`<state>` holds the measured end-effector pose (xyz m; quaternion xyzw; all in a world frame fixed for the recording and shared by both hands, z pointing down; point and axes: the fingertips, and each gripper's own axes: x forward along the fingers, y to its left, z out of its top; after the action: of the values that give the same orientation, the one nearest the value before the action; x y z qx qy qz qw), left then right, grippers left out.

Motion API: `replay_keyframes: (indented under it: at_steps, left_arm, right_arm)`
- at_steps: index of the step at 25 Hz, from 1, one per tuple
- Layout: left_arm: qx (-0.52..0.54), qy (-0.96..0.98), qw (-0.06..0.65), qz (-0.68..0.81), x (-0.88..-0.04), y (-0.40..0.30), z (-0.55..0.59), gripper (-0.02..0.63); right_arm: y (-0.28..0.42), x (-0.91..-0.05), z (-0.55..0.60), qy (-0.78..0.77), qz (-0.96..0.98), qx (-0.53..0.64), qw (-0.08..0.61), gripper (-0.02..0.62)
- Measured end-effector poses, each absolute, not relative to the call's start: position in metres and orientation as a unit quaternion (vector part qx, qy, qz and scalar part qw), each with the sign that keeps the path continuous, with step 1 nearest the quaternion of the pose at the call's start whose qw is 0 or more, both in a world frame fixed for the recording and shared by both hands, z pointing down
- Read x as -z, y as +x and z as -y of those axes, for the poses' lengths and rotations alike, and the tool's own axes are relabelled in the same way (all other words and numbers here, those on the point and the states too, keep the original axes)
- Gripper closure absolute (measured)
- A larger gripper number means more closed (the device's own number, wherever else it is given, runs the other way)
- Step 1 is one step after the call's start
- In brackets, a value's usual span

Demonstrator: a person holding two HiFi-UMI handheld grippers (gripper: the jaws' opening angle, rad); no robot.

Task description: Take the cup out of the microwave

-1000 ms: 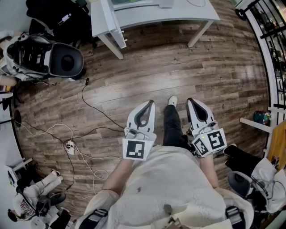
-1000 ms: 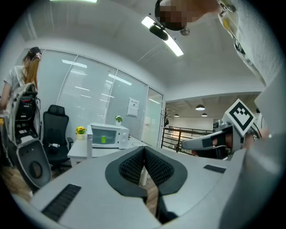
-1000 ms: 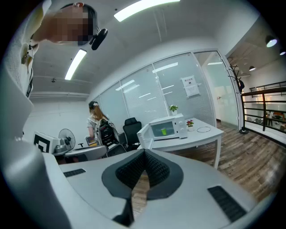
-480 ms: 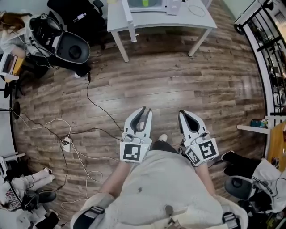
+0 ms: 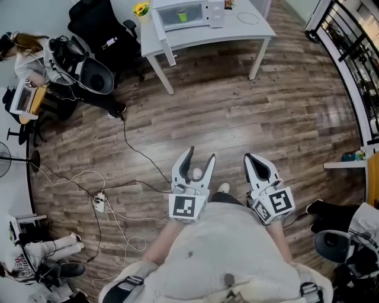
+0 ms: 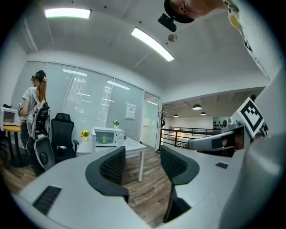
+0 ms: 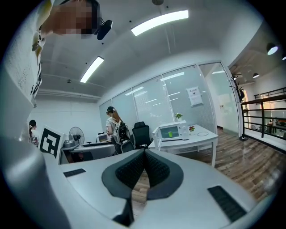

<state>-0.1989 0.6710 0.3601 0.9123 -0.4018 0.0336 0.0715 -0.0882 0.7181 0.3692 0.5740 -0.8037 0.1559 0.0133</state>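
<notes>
A white microwave point(image 5: 185, 13) stands on a white table point(image 5: 237, 31) at the far end of the room, its door swung open to the left. Inside it I see a small green cup point(image 5: 182, 16), also visible in the left gripper view point(image 6: 104, 139) and the right gripper view point(image 7: 170, 133). Both grippers are held in front of the person's body, far from the table. My left gripper point(image 5: 200, 157) has its jaws opening, with nothing between them point(image 6: 143, 154). My right gripper point(image 5: 251, 160) is shut and empty point(image 7: 144, 153).
Wood floor lies between me and the table. Cables and a power strip point(image 5: 99, 201) trail at the left. Black office chairs point(image 5: 95, 74) and a seated person point(image 5: 29, 59) are at the far left. A railing point(image 5: 349, 65) runs along the right. Yellow flowers point(image 5: 141, 9) stand beside the microwave.
The view has advanced across the floor, so the table and microwave now show more fully. The left gripper's jaws have spread apart from shut. The right gripper stays shut.
</notes>
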Motion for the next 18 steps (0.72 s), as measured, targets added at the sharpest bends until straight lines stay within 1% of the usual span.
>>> replay_keyframes:
  at_steps: [4,9,18]
  left_arm:
    - [-0.043,0.91,0.063,0.407,-0.368,-0.184,-0.697,0.353]
    - [-0.042,0.912,0.059,0.404,-0.366,-0.168,-0.696,0.353]
    - [-0.019,0.918,0.038,0.394,-0.367,-0.147,-0.631,0.354]
  right_arm:
    - [-0.069,-0.362,-0.741,0.572,0.808,-0.142,-0.006,0.588]
    - [-0.052,-0.37,-0.746,0.578,0.804,-0.141,0.0,0.588]
    - [-0.029,-0.372,-0.695,0.607,0.784,-0.134,0.003,0.588]
